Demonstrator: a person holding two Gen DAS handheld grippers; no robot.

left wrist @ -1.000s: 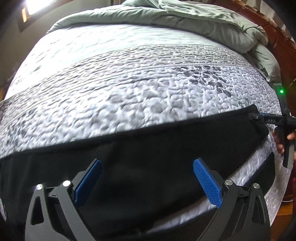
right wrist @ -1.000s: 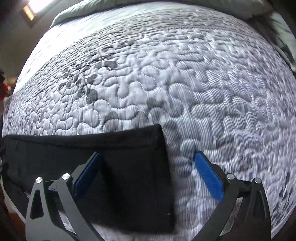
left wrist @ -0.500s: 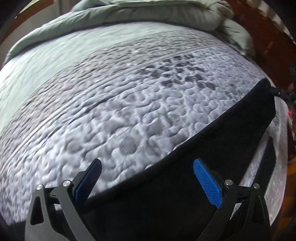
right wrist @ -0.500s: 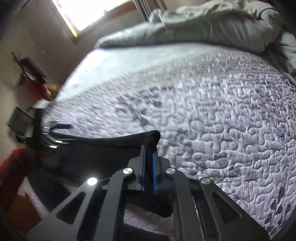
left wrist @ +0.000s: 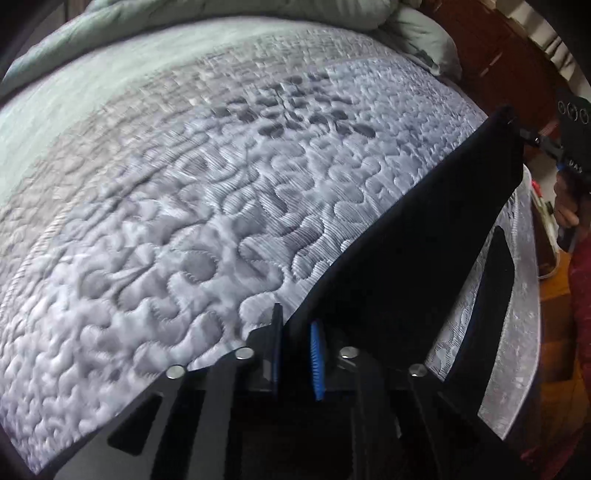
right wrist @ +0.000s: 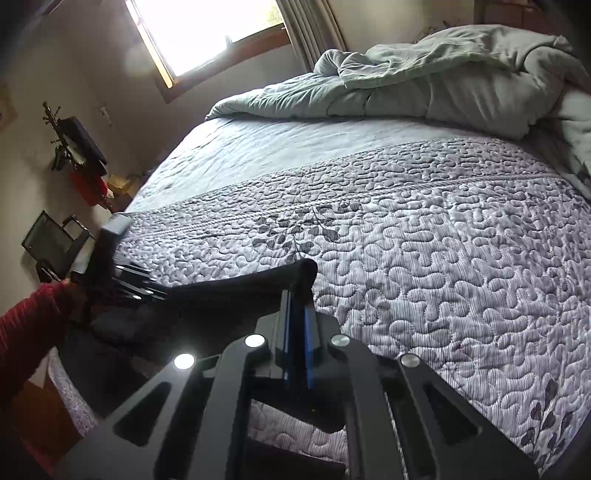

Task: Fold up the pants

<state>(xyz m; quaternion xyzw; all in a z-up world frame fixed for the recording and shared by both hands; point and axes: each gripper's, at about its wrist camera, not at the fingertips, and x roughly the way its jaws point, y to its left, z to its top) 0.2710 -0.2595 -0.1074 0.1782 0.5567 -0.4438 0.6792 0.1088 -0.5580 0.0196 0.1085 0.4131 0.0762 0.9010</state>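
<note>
Black pants (left wrist: 436, 243) stretch along the near edge of a bed, lifted taut between my two grippers. In the left wrist view my left gripper (left wrist: 295, 354) is shut on the pants' upper edge near one end; the cloth runs up to the right to my right gripper (left wrist: 535, 138). In the right wrist view my right gripper (right wrist: 297, 332) is shut on the other end of the pants (right wrist: 236, 291), whose corner folds over the fingertips. The left gripper (right wrist: 122, 273) shows at far left, held by a red-sleeved arm.
The bed carries a grey quilted cover (right wrist: 424, 266) and a crumpled pale green duvet (right wrist: 424, 85) at its far end. A window (right wrist: 207, 33) is behind. A chair (right wrist: 51, 243) and a coat rack (right wrist: 74, 147) stand at left. A wooden headboard (left wrist: 517, 55) is at right.
Both grippers were open over the flat pants a second ago. The right one shut first, then the left. Both have lifted the pants' edge off the bed.
</note>
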